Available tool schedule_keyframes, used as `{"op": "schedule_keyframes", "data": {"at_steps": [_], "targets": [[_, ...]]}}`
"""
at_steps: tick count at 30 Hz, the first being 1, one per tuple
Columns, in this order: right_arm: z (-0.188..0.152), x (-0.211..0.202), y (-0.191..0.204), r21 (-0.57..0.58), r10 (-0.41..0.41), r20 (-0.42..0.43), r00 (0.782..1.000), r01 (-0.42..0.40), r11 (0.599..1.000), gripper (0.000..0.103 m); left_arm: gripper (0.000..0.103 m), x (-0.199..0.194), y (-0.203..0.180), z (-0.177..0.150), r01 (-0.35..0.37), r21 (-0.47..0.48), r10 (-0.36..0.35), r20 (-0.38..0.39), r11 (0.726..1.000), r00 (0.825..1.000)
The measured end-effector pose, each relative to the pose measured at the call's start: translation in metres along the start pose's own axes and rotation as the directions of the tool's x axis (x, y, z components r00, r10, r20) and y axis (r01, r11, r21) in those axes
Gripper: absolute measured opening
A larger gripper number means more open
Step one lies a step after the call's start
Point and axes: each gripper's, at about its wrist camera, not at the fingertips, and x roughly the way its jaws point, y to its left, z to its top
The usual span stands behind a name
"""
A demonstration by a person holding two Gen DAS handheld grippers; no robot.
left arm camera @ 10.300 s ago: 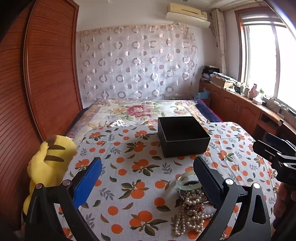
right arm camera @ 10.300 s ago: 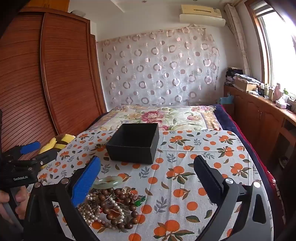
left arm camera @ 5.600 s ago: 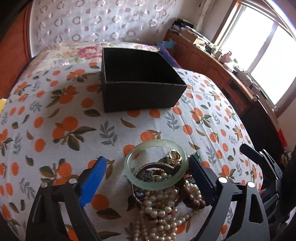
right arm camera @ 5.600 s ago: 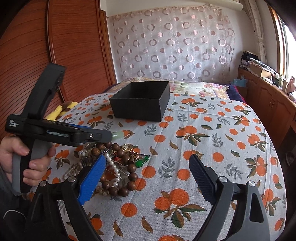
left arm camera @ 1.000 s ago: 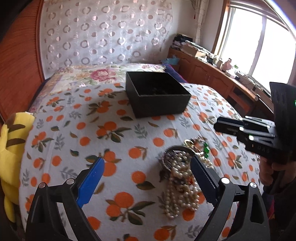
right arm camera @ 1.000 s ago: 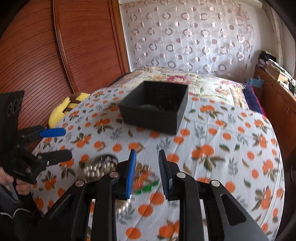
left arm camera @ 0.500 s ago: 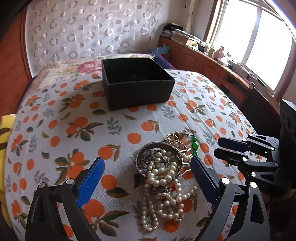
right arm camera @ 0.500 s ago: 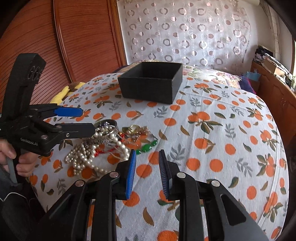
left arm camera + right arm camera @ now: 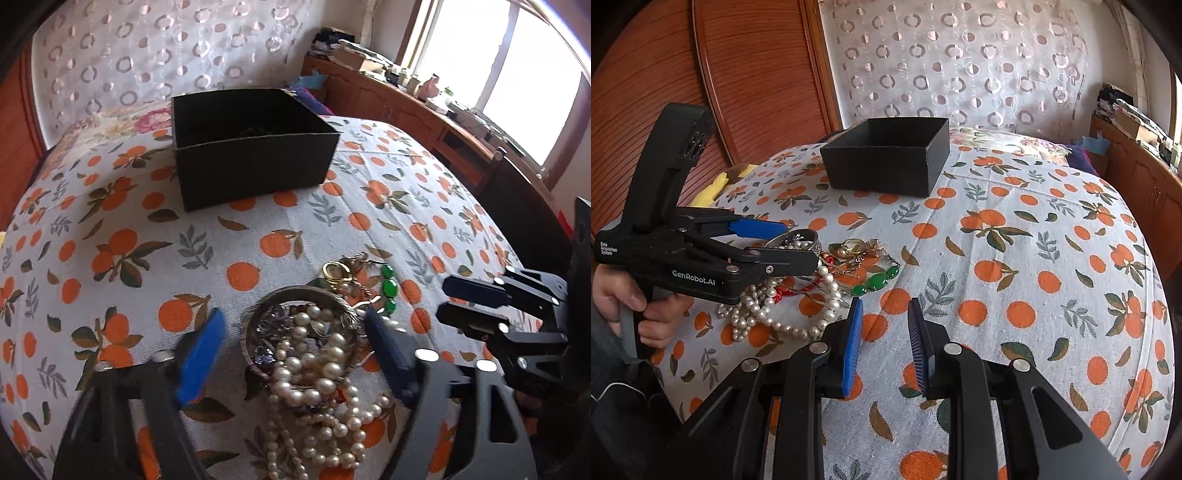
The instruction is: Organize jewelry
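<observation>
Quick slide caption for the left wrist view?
Open left gripper straddling a silver bangle heaped with pearls, black box beyond.

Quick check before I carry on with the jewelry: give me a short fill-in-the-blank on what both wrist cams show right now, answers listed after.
1. The left claw is open, its fingers on either side of a round silver ____.
2. The box beyond the jewelry pile is colored ____.
3. The bead strand at the pile's edge nearest the right claw is colored ____.
4. The right claw grips ____.

Missing words: bangle; black; green; nothing
</observation>
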Motion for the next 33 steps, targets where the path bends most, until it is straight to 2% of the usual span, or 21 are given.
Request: {"op": "schedule_keyframes", "data": {"at_steps": [6, 15, 21, 26, 33], "targets": [[0.010, 0.007, -0.001, -0.010, 0.007, -0.013, 1.000, -0.007, 1.000, 0.027, 0.058, -0.008, 0.006, -0.001, -0.006, -0.012, 0.007, 0.011, 1.000, 1.000], [0.025, 0.017, 0.003, -0.045, -0.003, -0.028, 1.000, 0.002, 0.999, 0.027, 0.058, -0.049, 0.019, 0.004, -0.034, -0.039, 0.038, 0.124, 0.999, 0.992], [0.029, 0.023, 0.003, -0.057, -0.014, -0.040, 0.999, 0.011, 0.998, 0.027, 0.058, -0.065, 0.029, 0.005, -0.045, -0.058, 0.053, 0.156, 0.997, 0.986], [0.030, 0.027, 0.004, -0.064, -0.017, -0.047, 0.999, 0.014, 0.998, 0.027, 0.058, -0.082, 0.032, 0.006, -0.024, -0.070, 0.037, 0.199, 0.997, 0.979], [0.030, 0.029, 0.007, -0.068, -0.009, -0.050, 0.999, 0.006, 0.998, 0.027, 0.058, -0.074, 0.042, 0.002, -0.113, -0.068, 0.124, 0.174, 0.991, 0.977]]}}
